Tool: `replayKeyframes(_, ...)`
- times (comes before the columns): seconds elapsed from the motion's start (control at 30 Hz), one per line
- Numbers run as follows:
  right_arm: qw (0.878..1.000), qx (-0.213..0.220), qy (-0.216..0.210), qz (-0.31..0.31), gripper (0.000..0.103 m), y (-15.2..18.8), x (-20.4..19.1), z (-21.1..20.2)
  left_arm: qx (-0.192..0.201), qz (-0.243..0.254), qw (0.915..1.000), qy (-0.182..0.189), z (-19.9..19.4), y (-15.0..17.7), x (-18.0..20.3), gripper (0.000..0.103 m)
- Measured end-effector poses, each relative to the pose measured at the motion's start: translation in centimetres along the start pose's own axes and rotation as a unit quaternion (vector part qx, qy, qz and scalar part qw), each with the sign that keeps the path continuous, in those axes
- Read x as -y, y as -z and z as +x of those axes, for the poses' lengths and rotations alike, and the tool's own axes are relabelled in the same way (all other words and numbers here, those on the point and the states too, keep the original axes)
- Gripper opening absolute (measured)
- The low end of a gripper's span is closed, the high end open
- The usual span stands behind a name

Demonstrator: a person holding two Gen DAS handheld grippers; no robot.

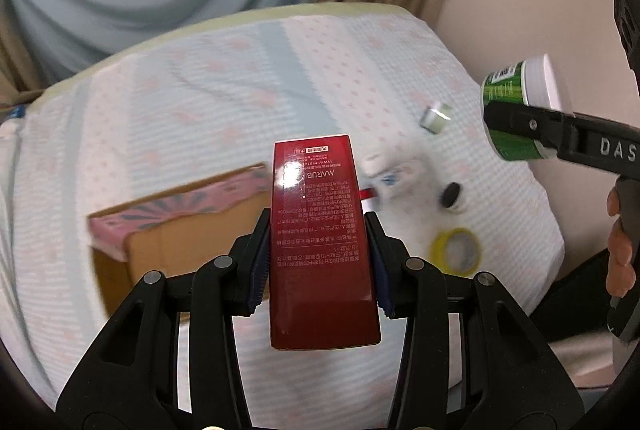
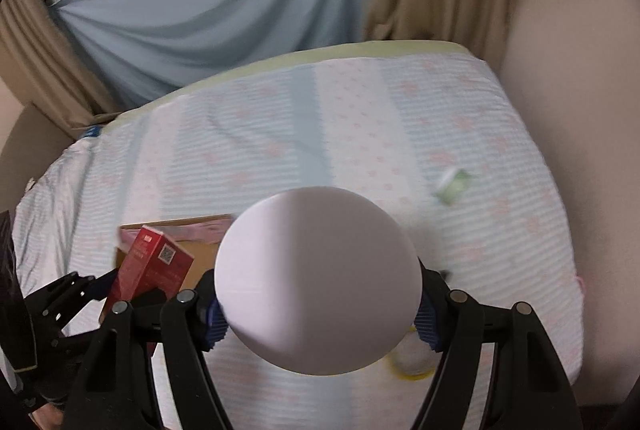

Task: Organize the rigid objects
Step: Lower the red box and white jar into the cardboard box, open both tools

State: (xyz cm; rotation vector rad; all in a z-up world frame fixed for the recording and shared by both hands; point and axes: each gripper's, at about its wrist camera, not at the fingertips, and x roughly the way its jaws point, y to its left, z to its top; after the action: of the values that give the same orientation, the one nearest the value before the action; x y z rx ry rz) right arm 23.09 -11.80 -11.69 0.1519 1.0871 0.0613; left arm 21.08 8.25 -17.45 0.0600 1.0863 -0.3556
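Note:
My left gripper (image 1: 318, 262) is shut on a tall red box (image 1: 318, 230) with white print, held above the bed; it also shows in the right wrist view (image 2: 150, 266). My right gripper (image 2: 318, 314) is shut on a green jar with a white lid (image 2: 318, 278), whose lid fills the view; the jar also shows at the right of the left wrist view (image 1: 520, 101). An open cardboard box (image 1: 176, 230) with a pink patterned rim lies on the bed, left of the red box.
On the striped bedsheet (image 1: 160, 101) lie a yellow tape roll (image 1: 456, 252), a small black-capped item (image 1: 450, 195), blurred white bottles (image 1: 392, 169) and a small green-white container (image 1: 436, 115). Curtains hang behind; a wall is at the right.

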Motion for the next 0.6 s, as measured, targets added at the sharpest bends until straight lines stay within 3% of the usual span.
replayKeyframes(0.17,0.999,-0.018,-0.025,-0.008,0.069,2.5,-8.2,2.4,-0.015,-0.014,0.9995,-0.024,-1.2,1.7,-8.4,0.039)
replayKeyframes(0.37,0.996,-0.064,-0.048,-0.050,0.069,5.2,-16.6,8.4,-0.045,-0.029,0.9967,-0.061,1.1,4.3,-16.9,0.039)
replayKeyframes(0.6,0.984,-0.114,-0.053,-0.128,0.069,7.1,-21.4,14.9,-0.087,-0.060,0.9915,-0.075,6.4,6.0,-22.6,0.039)
